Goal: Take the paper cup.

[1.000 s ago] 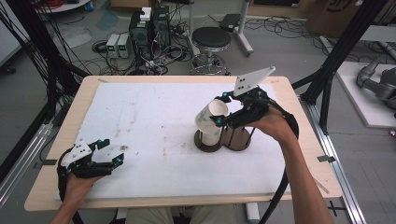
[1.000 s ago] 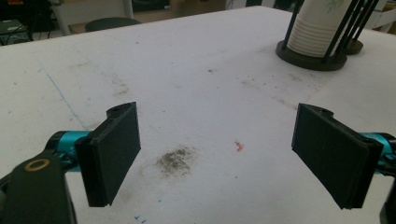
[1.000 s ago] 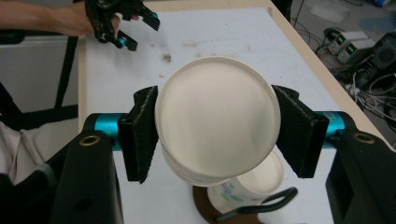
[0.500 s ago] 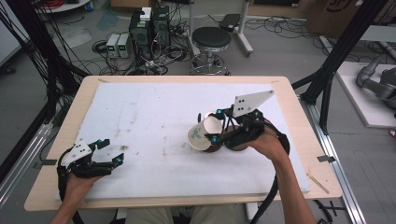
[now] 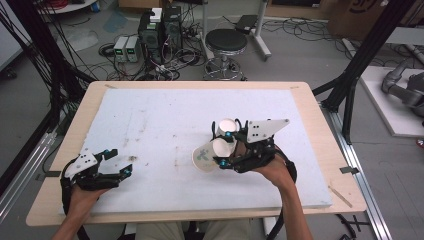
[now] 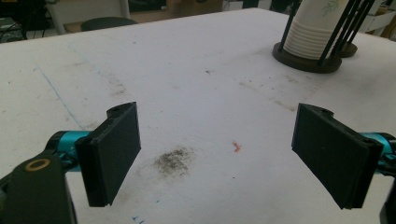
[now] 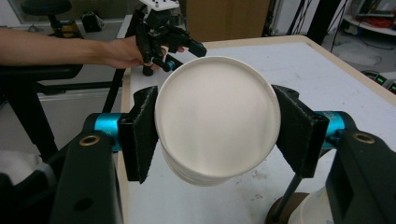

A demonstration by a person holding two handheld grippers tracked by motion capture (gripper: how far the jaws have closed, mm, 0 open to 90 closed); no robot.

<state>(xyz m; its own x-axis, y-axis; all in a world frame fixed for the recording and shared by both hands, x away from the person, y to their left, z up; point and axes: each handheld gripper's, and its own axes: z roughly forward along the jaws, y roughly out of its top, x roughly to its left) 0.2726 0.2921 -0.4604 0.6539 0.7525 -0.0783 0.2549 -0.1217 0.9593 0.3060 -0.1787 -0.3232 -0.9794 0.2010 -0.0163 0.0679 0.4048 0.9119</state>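
As seen from above: my right tongs (image 5: 222, 148) pinch a paper cup (image 5: 208, 155) on its side above the tabletop (image 5: 150, 115).
Cup stack (image 5: 227, 127): half hidden behind them.
Stack top: cut off in the left gripper view.
Left tongs (image 5: 114, 163): spread, empty.

Your high view looks forward and down over the whole counter (image 5: 165, 125). Your left gripper view sits low, close to the surface, facing the cup stack (image 6: 310, 32), apparently the one your high view (image 5: 227, 127) shares.
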